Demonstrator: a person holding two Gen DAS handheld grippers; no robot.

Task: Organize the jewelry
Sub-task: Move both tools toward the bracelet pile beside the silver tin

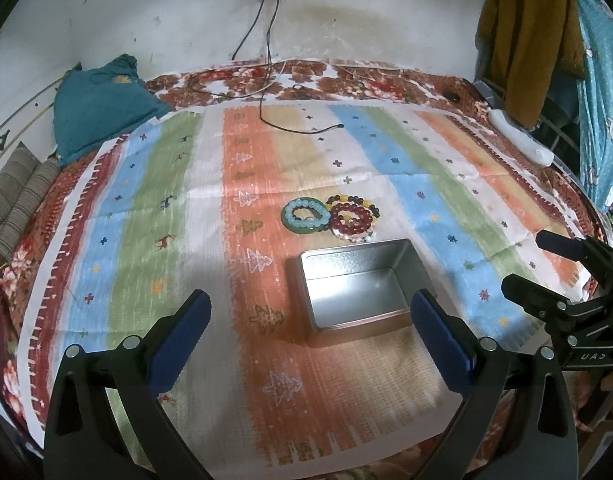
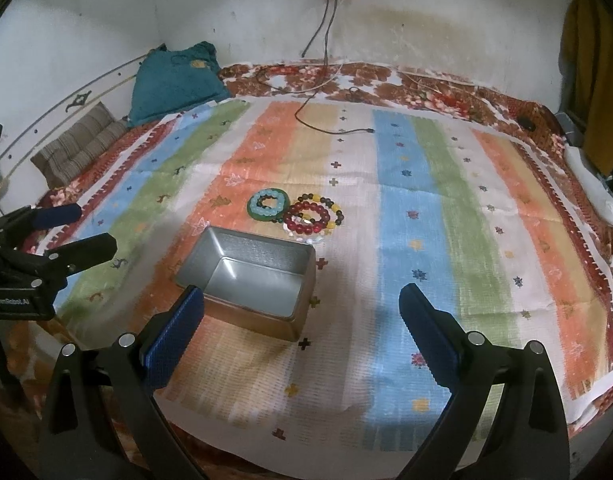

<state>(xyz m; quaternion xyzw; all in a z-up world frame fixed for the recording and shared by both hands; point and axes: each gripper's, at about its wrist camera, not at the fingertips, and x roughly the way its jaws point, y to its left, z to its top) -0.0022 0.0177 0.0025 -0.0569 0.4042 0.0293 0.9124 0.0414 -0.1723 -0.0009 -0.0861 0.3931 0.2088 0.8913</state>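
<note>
Left wrist view — bracelets (image 1: 332,218) lie beyond the tin (image 1: 358,292), ahead of the spread, empty left gripper (image 1: 310,304).

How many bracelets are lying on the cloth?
At least 5, clustered just beyond the open metal tin: a green bangle under a pale blue one, a dark red one, a multicoloured one, a whitish one. Overlaps may hide more.

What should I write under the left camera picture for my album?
Open left gripper hovers over an empty metal tin, with beaded bracelets waiting on the striped cloth.
</note>
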